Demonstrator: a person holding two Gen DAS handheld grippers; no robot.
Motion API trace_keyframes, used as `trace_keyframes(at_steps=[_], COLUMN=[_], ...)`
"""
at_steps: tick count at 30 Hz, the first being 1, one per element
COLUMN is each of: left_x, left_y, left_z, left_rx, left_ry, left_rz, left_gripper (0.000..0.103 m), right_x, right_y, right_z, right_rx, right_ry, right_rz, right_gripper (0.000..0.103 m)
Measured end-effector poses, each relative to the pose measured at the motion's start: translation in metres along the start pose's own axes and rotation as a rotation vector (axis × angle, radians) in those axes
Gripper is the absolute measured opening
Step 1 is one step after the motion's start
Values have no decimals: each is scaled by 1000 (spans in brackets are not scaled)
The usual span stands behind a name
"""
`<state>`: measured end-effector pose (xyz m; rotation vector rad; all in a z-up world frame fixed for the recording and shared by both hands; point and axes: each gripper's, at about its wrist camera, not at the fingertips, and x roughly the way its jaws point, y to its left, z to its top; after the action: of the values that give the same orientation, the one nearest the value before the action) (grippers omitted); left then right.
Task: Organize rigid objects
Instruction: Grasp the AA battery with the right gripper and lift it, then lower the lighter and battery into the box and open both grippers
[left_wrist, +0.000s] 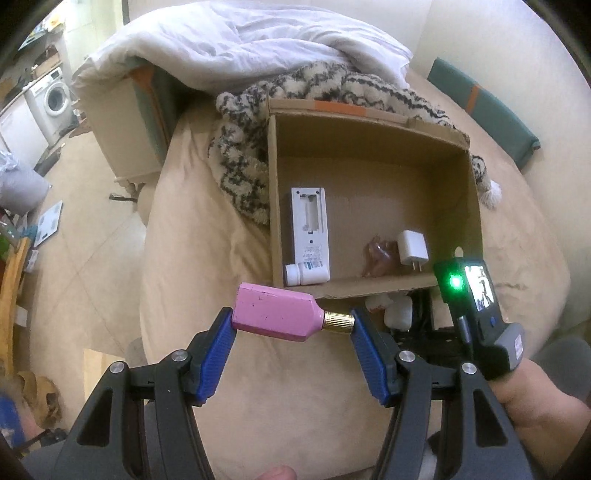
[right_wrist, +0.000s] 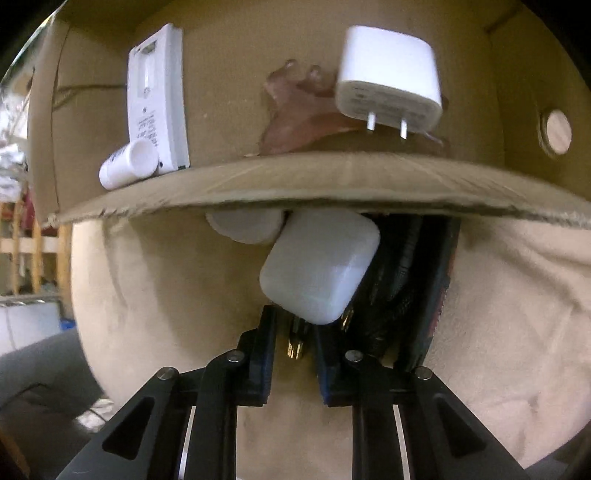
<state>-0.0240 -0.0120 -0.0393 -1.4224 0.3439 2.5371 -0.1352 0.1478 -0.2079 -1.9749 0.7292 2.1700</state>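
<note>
step: loading cardboard box (left_wrist: 373, 192), mid-frame | left gripper (left_wrist: 291, 321) pinching pink bottle (left_wrist: 275, 312) endwise, just below box's near wall | right gripper (right_wrist: 293, 345) nearly shut on gold prongs under white charger (right_wrist: 319, 266), lower centre | next: I'd lift both over the wall, drop inside.

I can't make out the small gold-tipped piece (right_wrist: 295, 345), half hidden under the white rounded plastic case (right_wrist: 321, 269).
</note>
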Motion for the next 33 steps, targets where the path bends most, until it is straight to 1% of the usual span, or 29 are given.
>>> trace_keyframes(at_steps=[1,4,7,11,13,14,18,19,20,23,26,29,32,33], left_x=[2,4,7,11,14,15,15,14,14,12,11,10,8,8], left_y=[-1,-3,-6,-4,-2,0,3,3,4,6,8,8,4,2], left_z=[0,0,0,-2,-2,-2,-1,-1,-1,0,1,3,7,9], left_rx=[0,0,8,16,10,5,-8,-8,-8,-13,-22,-21,-6,1], left_ry=[4,12,14,15,18,20,19,16,12,-5,-17,-28,-40,-41], left_rz=[0,-2,10,43,61,65,73,77,80,95,108,120,130,135], left_gripper=[60,60,60,60,60,60,60,60,60,60,60,60,60,60], right_x=[0,-2,-5,-17,-27,-34,-60,-68,-77,-108,-134,-160,-184,-190], right_y=[2,4,7,12,12,13,14,17,9,3,-5,-27,-37,-40], right_z=[-2,-8,-16,-31,-36,-39,-52,-56,-55,-51,-40,-39,-31,-27], right_rx=[-7,2,-10,-21,-10,-1,7,7,6,14,23,15,15,15], right_ry=[0,-7,-15,-32,-59,-80,-145,-168,-194,-294,-383,-457,-502,-516], right_rz=[1,25,51,114,159,194,256,270,279,312,322,305,315,306], right_gripper=[12,12,12,12,12,12,12,12,12,12,12,12,12,12])
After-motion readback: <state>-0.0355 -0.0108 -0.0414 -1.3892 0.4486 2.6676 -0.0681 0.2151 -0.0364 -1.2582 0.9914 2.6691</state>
